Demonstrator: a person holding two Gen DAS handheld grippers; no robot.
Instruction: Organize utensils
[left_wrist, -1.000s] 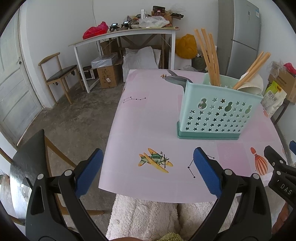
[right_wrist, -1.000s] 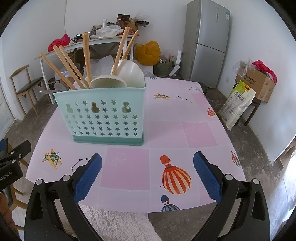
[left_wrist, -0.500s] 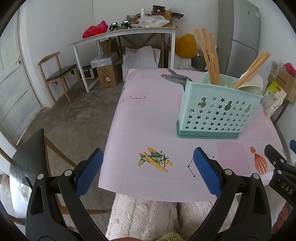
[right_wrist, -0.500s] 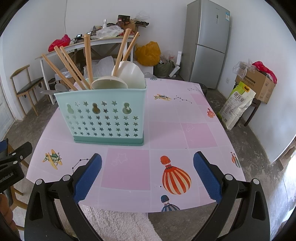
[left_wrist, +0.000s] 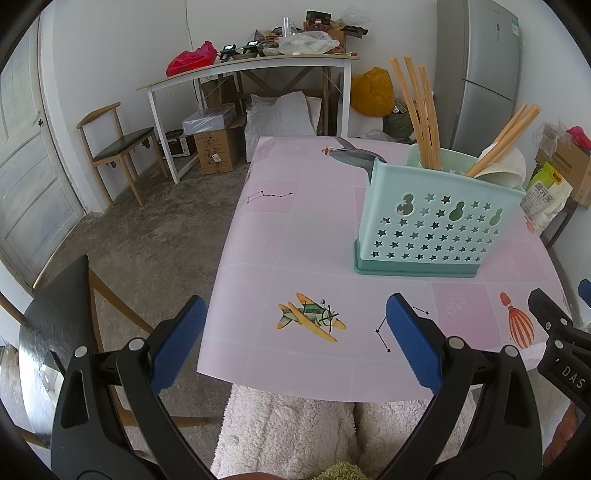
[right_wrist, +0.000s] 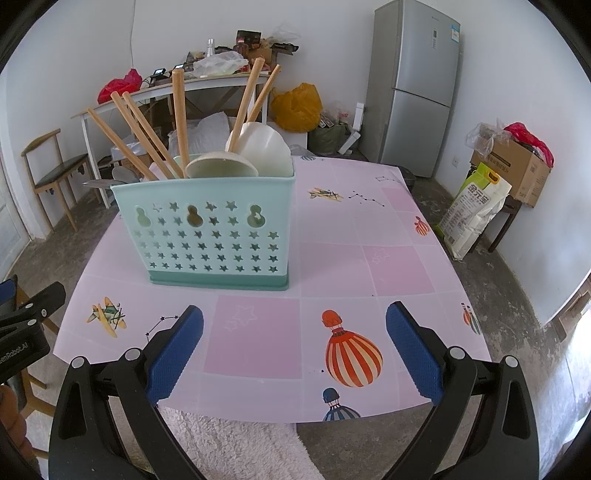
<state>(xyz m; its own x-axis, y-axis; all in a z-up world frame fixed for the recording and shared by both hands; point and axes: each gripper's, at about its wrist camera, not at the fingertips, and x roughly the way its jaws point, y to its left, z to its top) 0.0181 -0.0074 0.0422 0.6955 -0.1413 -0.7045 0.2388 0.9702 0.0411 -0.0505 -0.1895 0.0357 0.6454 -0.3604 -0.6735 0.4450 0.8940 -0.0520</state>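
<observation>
A teal utensil caddy (left_wrist: 436, 221) with star holes stands on the pink table (left_wrist: 295, 236); it also shows in the right wrist view (right_wrist: 214, 232). It holds several wooden-handled utensils (right_wrist: 177, 122), white ladle bowls (right_wrist: 258, 151) and a metal spoon (left_wrist: 354, 157) sticking out its left side. My left gripper (left_wrist: 291, 339) is open and empty over the table's near left edge. My right gripper (right_wrist: 293, 347) is open and empty over the near edge, in front of the caddy.
A dark chair (left_wrist: 55, 317) stands at the table's near left. A white fluffy cloth (left_wrist: 295, 432) lies below the near edge. A fridge (right_wrist: 417, 85), a cluttered white desk (left_wrist: 251, 70), boxes and a sack (right_wrist: 476, 210) line the room.
Both grippers have drawn back slightly from the caddy, which looks a little smaller and farther. Both stay open and empty.
</observation>
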